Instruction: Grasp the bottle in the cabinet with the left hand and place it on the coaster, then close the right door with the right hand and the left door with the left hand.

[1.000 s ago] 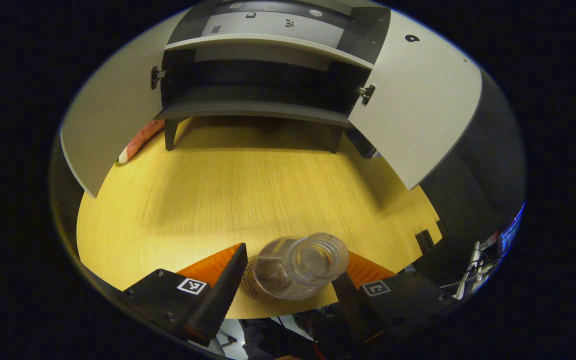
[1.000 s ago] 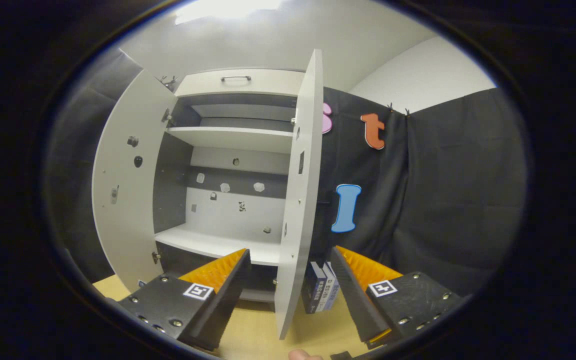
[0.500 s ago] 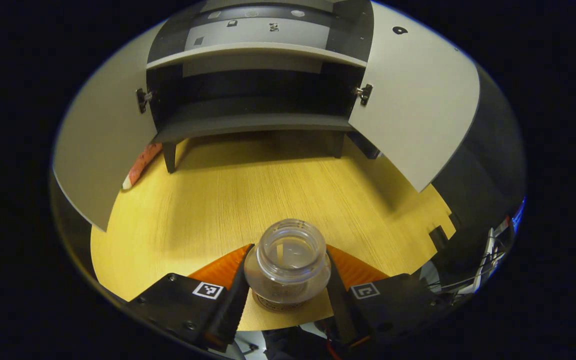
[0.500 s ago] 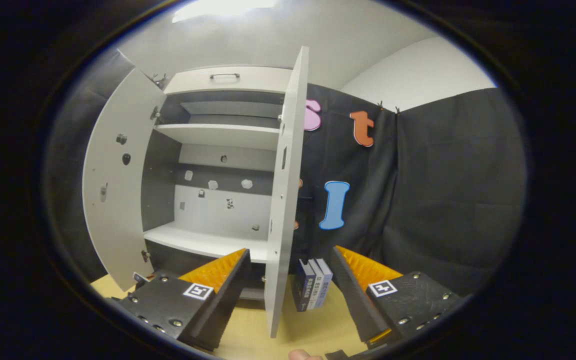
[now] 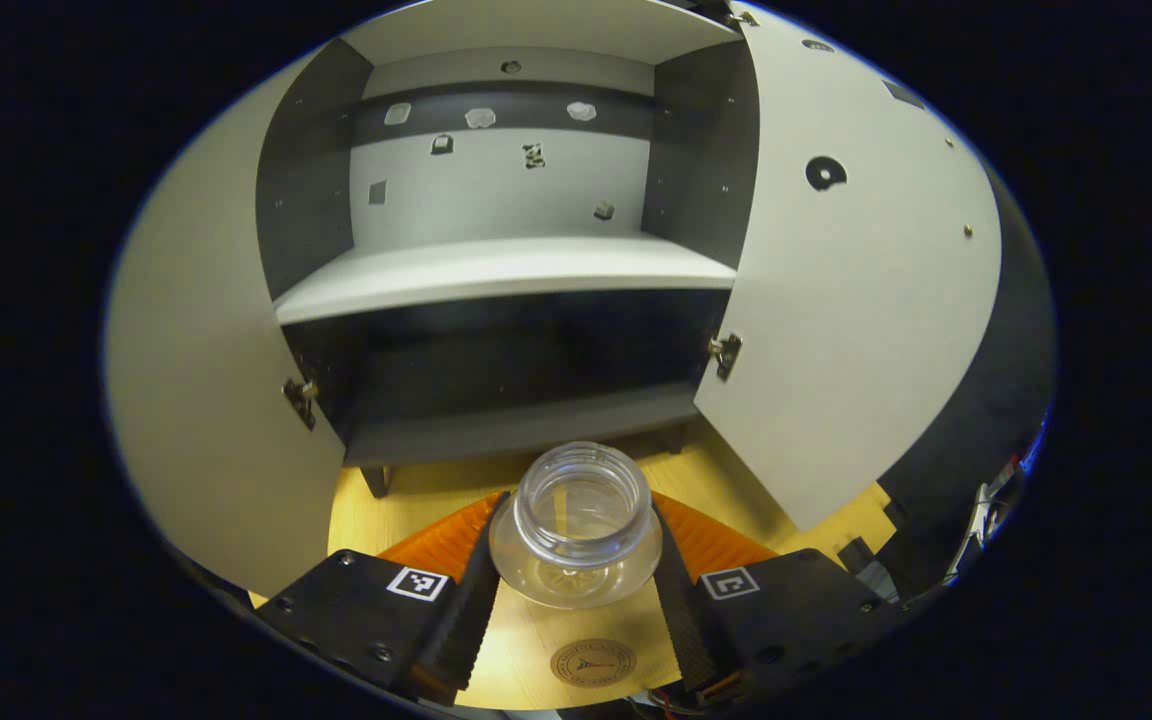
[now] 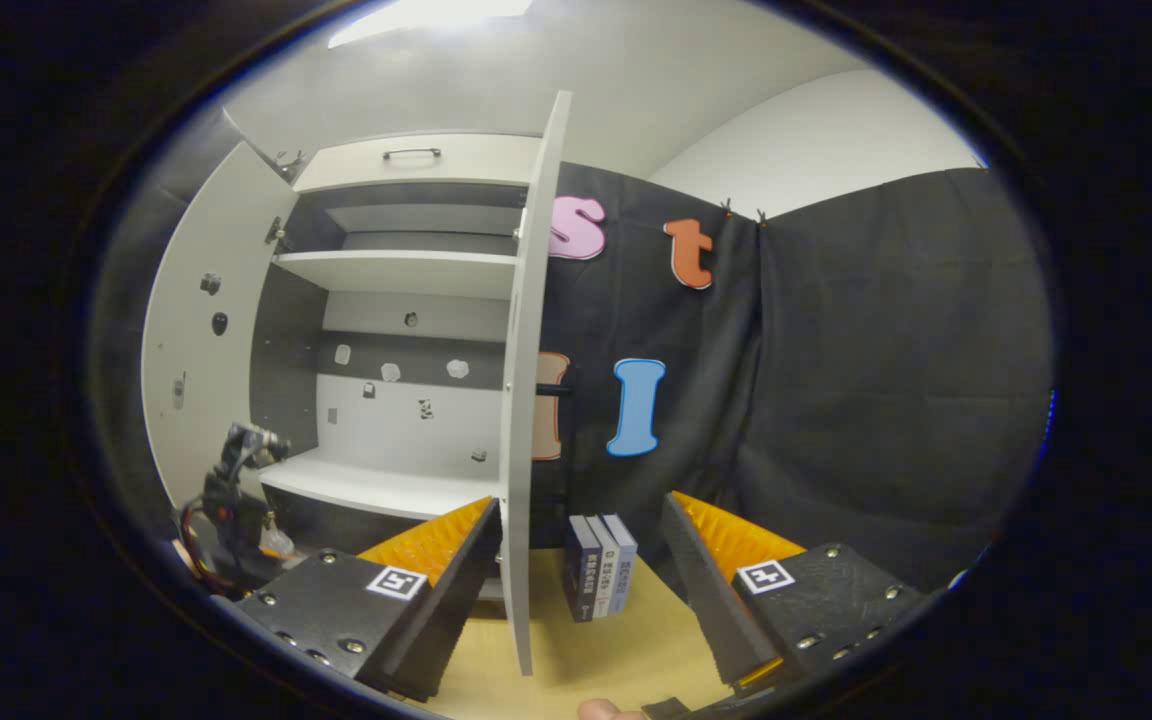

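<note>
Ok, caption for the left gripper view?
Left gripper holds the clear bottle before the open cabinet, coaster below.

The bottle (image 5: 576, 525) is showing clear, see-through glass. At six o'clock below it, the round coaster (image 5: 592, 662) is showing tan with a dark brown ring and emblem. The table (image 5: 536, 640) is glowing yellow with fine wood grain. At twelve o'clock the cabinet (image 5: 501, 270) is showing pale grey shelves against dark charcoal walls, and both doors (image 5: 851, 300) are showing plain light grey. Beside the right door, the books (image 6: 600, 565) are showing navy, grey and pale blue spines.
</note>
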Motion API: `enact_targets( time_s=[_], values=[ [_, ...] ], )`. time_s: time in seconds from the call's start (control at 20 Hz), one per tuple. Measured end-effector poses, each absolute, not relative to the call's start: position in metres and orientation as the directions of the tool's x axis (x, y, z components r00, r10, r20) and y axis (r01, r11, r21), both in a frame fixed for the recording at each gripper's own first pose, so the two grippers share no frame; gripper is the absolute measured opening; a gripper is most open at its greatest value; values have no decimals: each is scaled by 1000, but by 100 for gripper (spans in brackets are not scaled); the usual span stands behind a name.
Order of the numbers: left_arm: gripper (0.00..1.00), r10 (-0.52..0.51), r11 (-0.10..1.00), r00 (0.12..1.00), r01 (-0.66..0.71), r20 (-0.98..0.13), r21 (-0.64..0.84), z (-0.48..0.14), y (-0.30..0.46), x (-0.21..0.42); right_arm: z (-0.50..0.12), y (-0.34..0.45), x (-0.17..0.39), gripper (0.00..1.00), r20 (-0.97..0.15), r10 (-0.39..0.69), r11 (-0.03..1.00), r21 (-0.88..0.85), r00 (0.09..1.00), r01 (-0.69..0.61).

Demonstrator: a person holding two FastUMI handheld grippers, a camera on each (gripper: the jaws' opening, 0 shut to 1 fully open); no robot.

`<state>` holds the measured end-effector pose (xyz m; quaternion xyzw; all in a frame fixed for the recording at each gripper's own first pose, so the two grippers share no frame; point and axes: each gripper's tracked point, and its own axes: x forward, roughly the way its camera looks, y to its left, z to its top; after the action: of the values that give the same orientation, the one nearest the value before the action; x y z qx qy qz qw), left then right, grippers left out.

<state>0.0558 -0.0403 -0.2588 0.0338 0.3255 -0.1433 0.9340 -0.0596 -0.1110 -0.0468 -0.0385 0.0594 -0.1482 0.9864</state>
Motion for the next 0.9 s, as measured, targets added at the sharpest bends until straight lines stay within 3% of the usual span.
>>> enact_targets(
  time_s=[0.5, 0.7, 0.9],
  values=[
    [76, -272, 951, 863, 310, -426, 21, -122, -53, 193, -50, -152, -71, 97, -95, -407, 913, -81, 908, 401],
    [76, -266, 955, 870, 297, -416, 10, -111, -54, 236, -52, -171, -77, 97, -90, -465, 885, -87, 881, 458],
    [76, -256, 959, 836, 284, -486, -18, -128, -57, 273, -52, -190, -88, 94, -81, -529, 848, -100, 845, 521]
  ],
)
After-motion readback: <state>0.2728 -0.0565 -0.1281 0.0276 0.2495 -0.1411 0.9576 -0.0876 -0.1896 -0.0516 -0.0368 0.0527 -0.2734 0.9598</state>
